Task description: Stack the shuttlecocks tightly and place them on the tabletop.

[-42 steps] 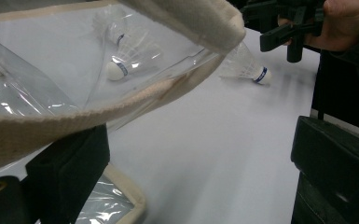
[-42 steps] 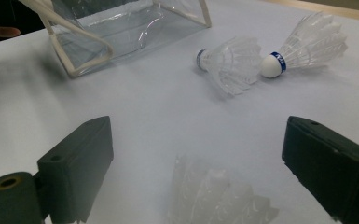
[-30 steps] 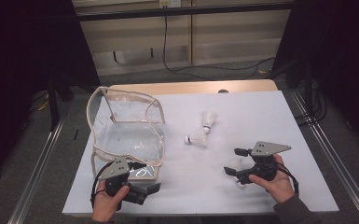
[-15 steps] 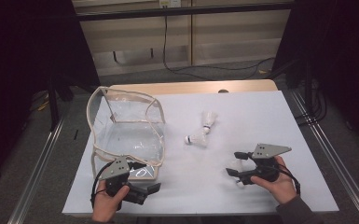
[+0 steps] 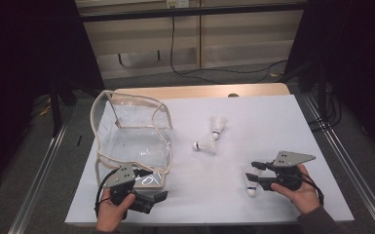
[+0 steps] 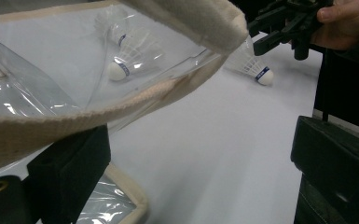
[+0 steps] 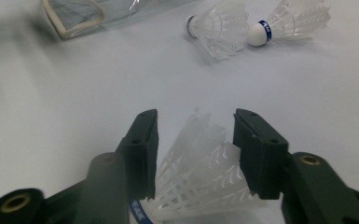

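Right gripper (image 7: 196,149) jaws just closing, pinching shuttlecock (image 7: 200,179) skirt near table's (image 5: 224,195) front edge; light, crushable, so grip gently

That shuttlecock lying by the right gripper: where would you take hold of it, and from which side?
Probably by the feather skirt. The shuttlecock lies on its side on the table, so its flared skirt offers two opposite flanks. The right gripper comes in level along it, a jaw on either flank, and its jaws have just been closing. The small round cork end would likely slip.
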Motion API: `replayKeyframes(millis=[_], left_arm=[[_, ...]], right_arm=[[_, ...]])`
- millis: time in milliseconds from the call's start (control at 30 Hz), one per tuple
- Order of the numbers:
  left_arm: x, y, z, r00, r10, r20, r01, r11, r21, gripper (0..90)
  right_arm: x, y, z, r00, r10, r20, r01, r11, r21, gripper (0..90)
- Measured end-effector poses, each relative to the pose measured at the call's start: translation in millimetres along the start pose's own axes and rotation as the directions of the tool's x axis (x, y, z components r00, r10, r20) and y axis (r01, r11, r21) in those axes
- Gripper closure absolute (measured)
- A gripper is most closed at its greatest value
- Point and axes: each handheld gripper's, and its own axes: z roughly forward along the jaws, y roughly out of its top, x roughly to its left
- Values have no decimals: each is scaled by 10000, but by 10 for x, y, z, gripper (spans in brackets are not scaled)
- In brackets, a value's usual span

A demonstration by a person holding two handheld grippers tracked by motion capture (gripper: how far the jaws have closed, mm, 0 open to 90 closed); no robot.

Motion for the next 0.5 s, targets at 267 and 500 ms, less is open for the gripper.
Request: replayKeyframes(millis=[267, 500], left_arm=[[-1, 0, 0, 10000, -1, -11, 1, 10000, 3, 49], [2, 0, 1, 10000, 14, -3, -14, 10000, -13, 48]], right_arm=[[-28, 16, -69, 9983, 544, -215, -549, 9982, -222, 816], [-43, 91, -32, 9936, 1065, -381, -1090, 9915, -707, 877]])
